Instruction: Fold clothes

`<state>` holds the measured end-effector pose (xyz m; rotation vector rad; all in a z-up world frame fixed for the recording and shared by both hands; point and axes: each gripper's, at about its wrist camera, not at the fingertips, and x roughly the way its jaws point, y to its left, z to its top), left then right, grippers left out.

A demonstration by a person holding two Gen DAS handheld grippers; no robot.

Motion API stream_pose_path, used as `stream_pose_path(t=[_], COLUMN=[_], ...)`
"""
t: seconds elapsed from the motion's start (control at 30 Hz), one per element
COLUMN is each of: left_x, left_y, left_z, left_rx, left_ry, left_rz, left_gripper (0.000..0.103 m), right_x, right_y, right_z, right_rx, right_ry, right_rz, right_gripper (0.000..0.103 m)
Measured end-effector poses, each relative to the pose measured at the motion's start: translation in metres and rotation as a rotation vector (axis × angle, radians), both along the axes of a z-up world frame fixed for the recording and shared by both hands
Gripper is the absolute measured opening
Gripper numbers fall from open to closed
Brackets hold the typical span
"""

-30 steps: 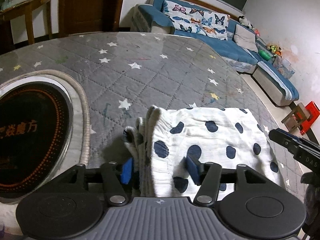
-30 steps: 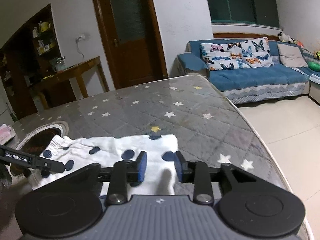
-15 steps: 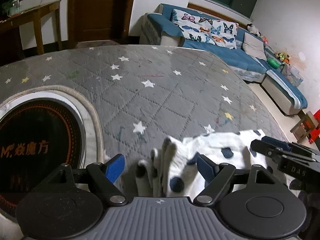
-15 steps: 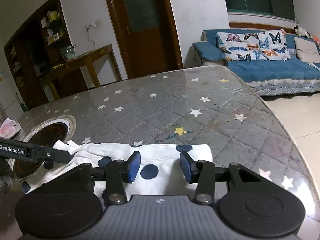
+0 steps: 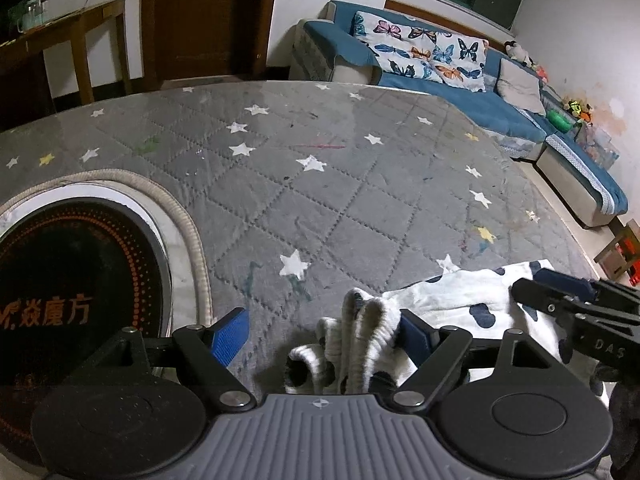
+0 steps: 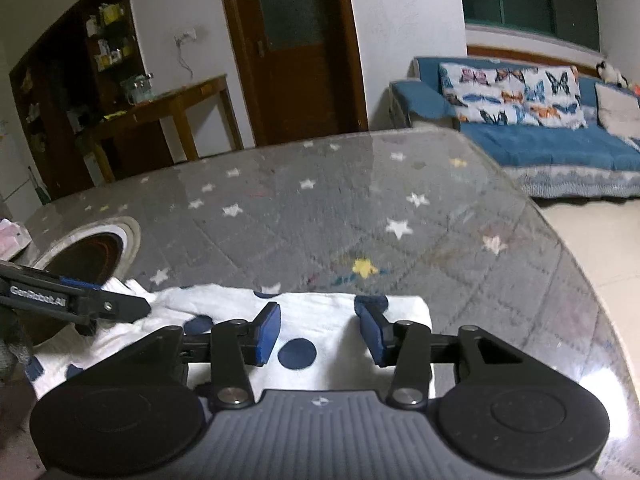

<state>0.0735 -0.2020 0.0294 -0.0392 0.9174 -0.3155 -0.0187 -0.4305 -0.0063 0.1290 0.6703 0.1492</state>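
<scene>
Left wrist view shows the left gripper (image 5: 322, 334) with its fingers (image 5: 229, 334) spread wide, having just been opening; the ribbed waistband end of the folded white garment with navy dots (image 5: 452, 308) bunches up between them, against the right-hand pad and clear of the other, so nothing is clamped. The garment lies on the grey star-quilted tabletop (image 5: 320, 184), near its front edge, beside a round black inset plate (image 5: 76, 292). The right gripper (image 5: 576, 312) hangs over the cloth's far end. From the right wrist view, the right gripper (image 6: 318, 334) has also just been opening; its fingers (image 6: 267, 334) stand apart over the flat cloth (image 6: 320, 320) without pinching it. A blue sofa (image 6: 540, 148) stands behind.
</scene>
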Motion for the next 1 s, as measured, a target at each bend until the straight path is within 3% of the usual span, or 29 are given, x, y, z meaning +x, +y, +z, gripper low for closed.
stream_pose_path(t=[0.47, 1.0], left_x=[-0.006, -0.009], left_y=[0.001, 0.008], left_z=[0.002, 0.003], left_rx=[0.003, -0.004], left_ry=[-0.013, -0.032], left_rz=[0.009, 0.022], left_gripper=[0.084, 0.085], right_x=[-0.029, -0.118], right_y=[0.036, 0.055], right_z=[0.000, 0.000], right_rx=[-0.043, -0.121], right_ry=[0.004, -0.010], right_rz=[0.095, 0.135], right_gripper=[0.051, 0.051])
